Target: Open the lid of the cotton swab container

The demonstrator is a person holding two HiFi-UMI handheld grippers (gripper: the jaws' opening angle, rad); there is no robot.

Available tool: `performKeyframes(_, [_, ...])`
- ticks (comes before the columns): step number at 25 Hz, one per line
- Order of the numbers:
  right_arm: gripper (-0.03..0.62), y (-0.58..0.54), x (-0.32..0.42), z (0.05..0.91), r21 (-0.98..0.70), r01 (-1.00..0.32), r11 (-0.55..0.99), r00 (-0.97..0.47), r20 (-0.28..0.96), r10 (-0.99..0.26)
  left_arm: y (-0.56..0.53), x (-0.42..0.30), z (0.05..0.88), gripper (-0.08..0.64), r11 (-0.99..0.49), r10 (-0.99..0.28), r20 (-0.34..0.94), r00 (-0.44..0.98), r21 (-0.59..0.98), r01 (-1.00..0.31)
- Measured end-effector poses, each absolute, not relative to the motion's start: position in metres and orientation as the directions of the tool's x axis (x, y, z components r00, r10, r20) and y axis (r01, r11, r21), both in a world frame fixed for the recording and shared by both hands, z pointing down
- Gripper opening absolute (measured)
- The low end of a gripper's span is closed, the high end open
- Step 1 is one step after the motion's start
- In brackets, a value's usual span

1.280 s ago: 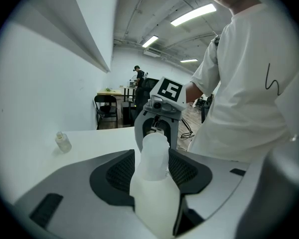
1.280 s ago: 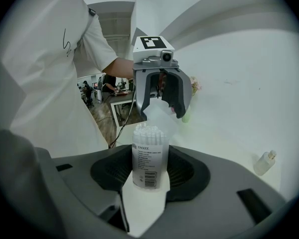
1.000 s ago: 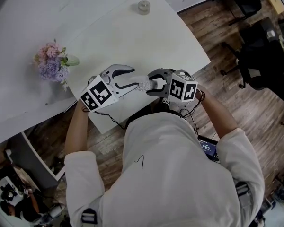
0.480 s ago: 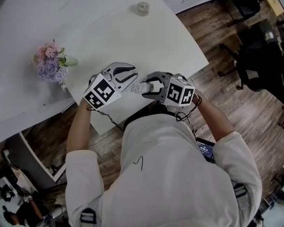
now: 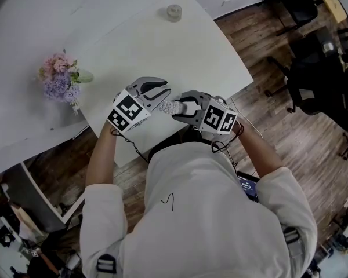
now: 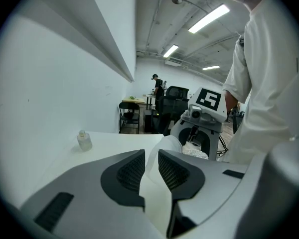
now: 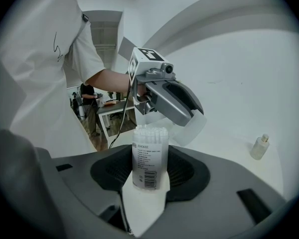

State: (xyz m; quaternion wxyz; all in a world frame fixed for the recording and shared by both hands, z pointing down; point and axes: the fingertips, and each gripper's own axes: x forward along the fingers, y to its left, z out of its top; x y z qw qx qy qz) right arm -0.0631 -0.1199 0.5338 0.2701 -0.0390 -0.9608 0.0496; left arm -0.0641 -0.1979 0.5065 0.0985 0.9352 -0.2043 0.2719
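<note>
My right gripper (image 7: pixel 150 171) is shut on the cotton swab container (image 7: pixel 150 161), a clear labelled cylinder held upright with white swab tips bare at its top. My left gripper (image 6: pixel 151 166) has just been closing and is shut on the translucent lid (image 6: pixel 162 148), a thin rim of it pinched between the pads. In the right gripper view the lid (image 7: pixel 193 129) hangs tilted just right of the container's open mouth, off it. From above, the left gripper (image 5: pixel 164 94) and the right gripper (image 5: pixel 182 104) meet at the container (image 5: pixel 173 106) over the table's near edge.
A small clear bottle (image 5: pixel 173 11) stands at the far side of the white table (image 5: pixel 162 45). A bunch of pink and purple flowers (image 5: pixel 62 80) lies at the left. Dark chairs (image 5: pixel 313 74) stand on the wooden floor to the right.
The left gripper's jaws stood wide apart a second ago and have closed on the lid. Both grippers have shifted slightly in the head view.
</note>
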Motion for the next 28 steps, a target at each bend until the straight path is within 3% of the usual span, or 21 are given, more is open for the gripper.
performKeyframes(6, [0.19,-0.142,-0.054,0.531,-0.114,-0.054,0.992,-0.86,0.51,0.012,-0.205,-0.077,0.49,0.177,-0.86,-0.398,0.505,0.766,0.087,-0.503])
performKeyframes(15, [0.19,-0.175,-0.043,0.529,-0.115,-0.203,0.972,-0.871,0.476,-0.126,-0.216,-0.112,0.481,0.183,-0.743,-0.563,0.455,0.689,0.086,-0.664])
performKeyframes(23, [0.19,-0.216,-0.033,0.521,-0.112,-0.419,0.901,-0.842,0.418,-0.34,-0.214,-0.134,0.521,0.051,-0.484,-0.747,0.487,0.453,0.069,-0.872])
performKeyframes(28, [0.19,-0.234,-0.032,0.529,-0.093,-0.541,0.836,-0.789,0.4,-0.466,-0.204,-0.13,0.548,0.026,-0.357,-0.792,0.495,0.356,0.097,-0.929])
